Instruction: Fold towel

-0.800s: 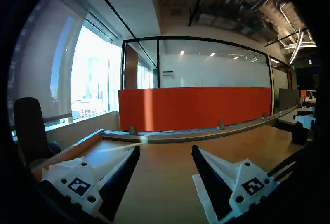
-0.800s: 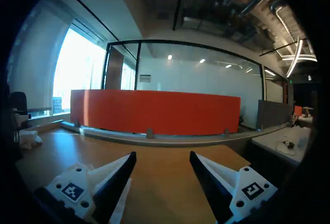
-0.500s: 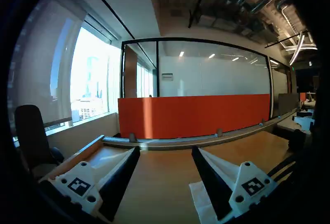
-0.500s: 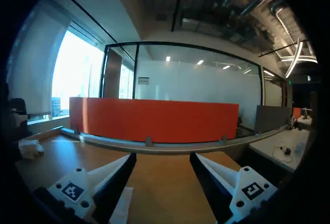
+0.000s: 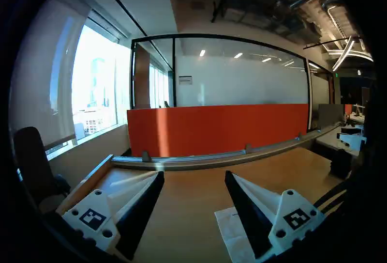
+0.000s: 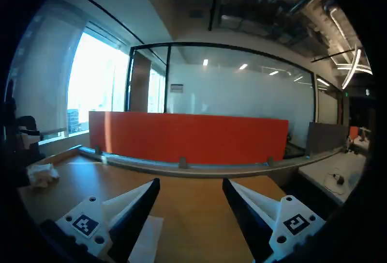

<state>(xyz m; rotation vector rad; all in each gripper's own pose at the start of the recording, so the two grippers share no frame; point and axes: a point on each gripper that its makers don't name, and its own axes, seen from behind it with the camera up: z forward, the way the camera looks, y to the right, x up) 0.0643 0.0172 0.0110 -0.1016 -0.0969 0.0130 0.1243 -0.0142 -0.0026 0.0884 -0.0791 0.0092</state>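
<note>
Two hand-held grippers hover low over a light-brown wooden table (image 5: 193, 214) in a sunlit office, the flat white cloth towel (image 5: 228, 224) lying between them, not yet gripped.

In the left gripper view, the left gripper (image 5: 193, 175) holds its fingers (image 5: 140, 209) spread wide, with nothing between them. The towel lies down and to the right of that gap, and one pale corner of it runs in under the right-hand finger.

In the right gripper view, the right gripper (image 6: 190, 181) is likewise released and carries nothing. Here the towel (image 6: 150, 236) lies down and to the left, its edge just beside the left-hand finger (image 6: 135, 214).

The cloth therefore lies inboard of both tools and close under them, so each would need to turn inward and dip to reach it. Neither looks clearly nearer. Only a corner and a strip of edge show, so the towel's long axis and the way it points cannot be told. The visible edges appear to run roughly away from the cameras, toward the long orange partition panel (image 5: 217, 130) at the table's far side.

A small crumpled white cloth (image 6: 42, 175) sits well apart on the table's left side in the right gripper view. A black chair back (image 5: 31, 163) stands by the bright window (image 5: 94, 96) in the left gripper view. The fold appears not to have started.
</note>
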